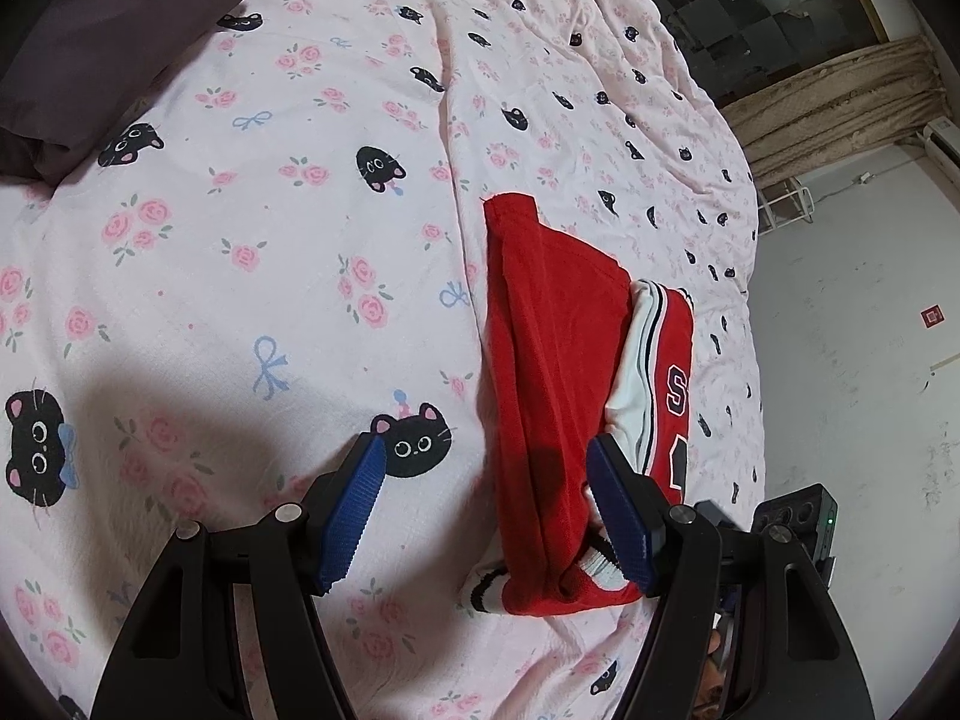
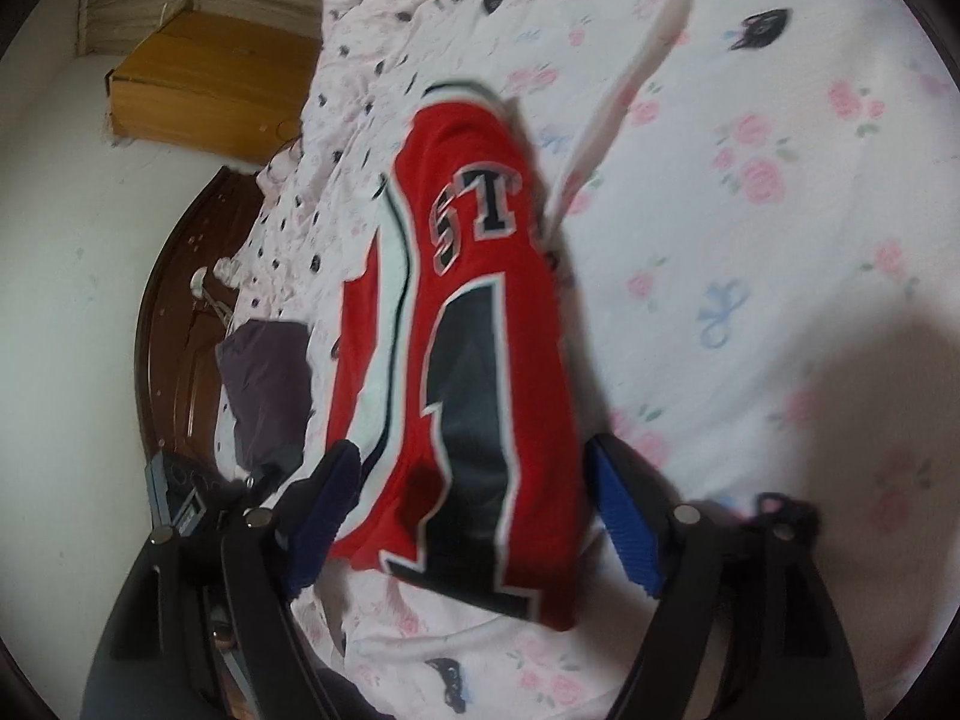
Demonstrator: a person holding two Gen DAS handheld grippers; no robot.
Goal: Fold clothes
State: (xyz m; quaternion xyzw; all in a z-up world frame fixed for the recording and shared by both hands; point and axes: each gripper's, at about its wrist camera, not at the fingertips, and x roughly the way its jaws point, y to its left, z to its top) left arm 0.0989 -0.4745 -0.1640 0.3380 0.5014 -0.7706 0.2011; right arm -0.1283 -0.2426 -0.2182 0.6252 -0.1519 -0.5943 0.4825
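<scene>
Right wrist view: the red jersey lies folded on the bed, lower centre; right gripper and left gripper both gape open, empty. One more fold seems next.

blur: whole right wrist view smeared
jersey lettering: only "ST" readable, the rest folded under
pillow: cut by frame edge
fingers: mostly hidden behind gripper

A bed fills most of both views — pink sheet printed with roses, bows and black cat faces. Beyond it: white wall, tan curtain, dark window, and a wooden cabinet.
</scene>
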